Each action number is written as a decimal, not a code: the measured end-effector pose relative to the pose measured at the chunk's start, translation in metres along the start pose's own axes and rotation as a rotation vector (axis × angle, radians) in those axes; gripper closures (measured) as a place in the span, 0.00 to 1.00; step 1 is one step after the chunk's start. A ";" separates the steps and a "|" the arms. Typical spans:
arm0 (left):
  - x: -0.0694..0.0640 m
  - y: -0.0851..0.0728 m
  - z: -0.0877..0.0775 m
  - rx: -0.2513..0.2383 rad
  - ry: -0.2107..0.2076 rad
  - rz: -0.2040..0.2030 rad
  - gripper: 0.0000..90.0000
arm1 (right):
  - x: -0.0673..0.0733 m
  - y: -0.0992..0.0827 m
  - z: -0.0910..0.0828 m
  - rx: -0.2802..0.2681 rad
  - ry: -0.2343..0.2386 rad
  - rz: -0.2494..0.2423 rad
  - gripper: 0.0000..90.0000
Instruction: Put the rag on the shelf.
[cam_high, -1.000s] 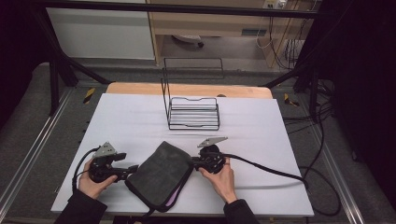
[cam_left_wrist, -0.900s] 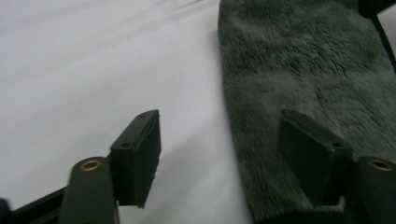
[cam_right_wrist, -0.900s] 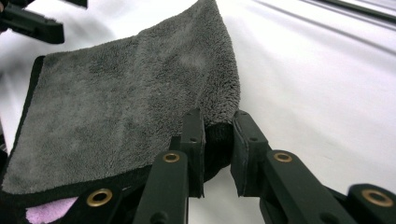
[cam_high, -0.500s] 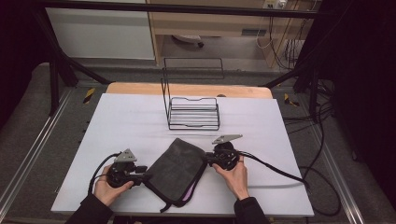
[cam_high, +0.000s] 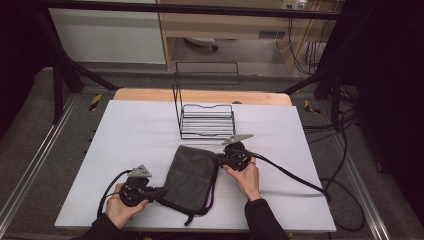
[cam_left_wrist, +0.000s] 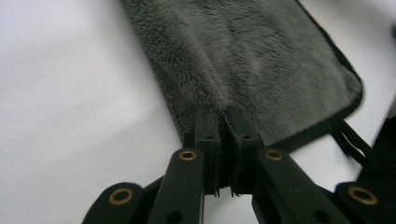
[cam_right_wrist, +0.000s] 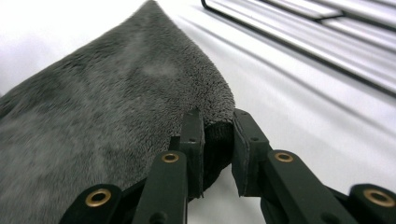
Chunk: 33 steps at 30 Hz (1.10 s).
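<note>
Shifted toward the tabletop's centre, the grey cloth (cam_high: 192, 177) is held flat nr the front edge. L gripper (cam_high: 159, 193) jaws, just closed, are clamped on its near-left corner; R gripper (cam_high: 220, 160) is pinched on the far-right corner, forearms angled inward.

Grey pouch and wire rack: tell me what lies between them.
Nothing: in the high view, bare white table separates the grey pouch from the wire rack.
</note>
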<state>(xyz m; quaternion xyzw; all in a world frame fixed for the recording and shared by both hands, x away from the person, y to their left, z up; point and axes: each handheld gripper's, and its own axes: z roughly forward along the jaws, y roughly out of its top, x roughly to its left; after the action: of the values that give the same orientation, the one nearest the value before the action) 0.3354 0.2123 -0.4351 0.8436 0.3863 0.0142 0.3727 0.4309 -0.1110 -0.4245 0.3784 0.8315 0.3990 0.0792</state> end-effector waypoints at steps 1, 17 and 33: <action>-0.003 0.000 0.000 0.000 -0.007 -0.004 0.94 | -0.001 0.003 0.002 -0.003 0.002 -0.012 0.85; -0.021 -0.007 0.000 -0.014 -0.017 -0.029 0.91 | -0.002 0.012 0.039 -0.006 -0.001 -0.068 0.82; 0.008 -0.006 -0.016 -0.090 0.067 0.007 0.39 | -0.004 -0.019 -0.018 -0.099 0.032 0.001 0.21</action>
<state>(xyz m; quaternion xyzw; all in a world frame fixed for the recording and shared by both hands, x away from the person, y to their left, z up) 0.3318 0.2301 -0.4292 0.8264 0.3947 0.0610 0.3970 0.4154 -0.1320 -0.4265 0.3679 0.8117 0.4457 0.0845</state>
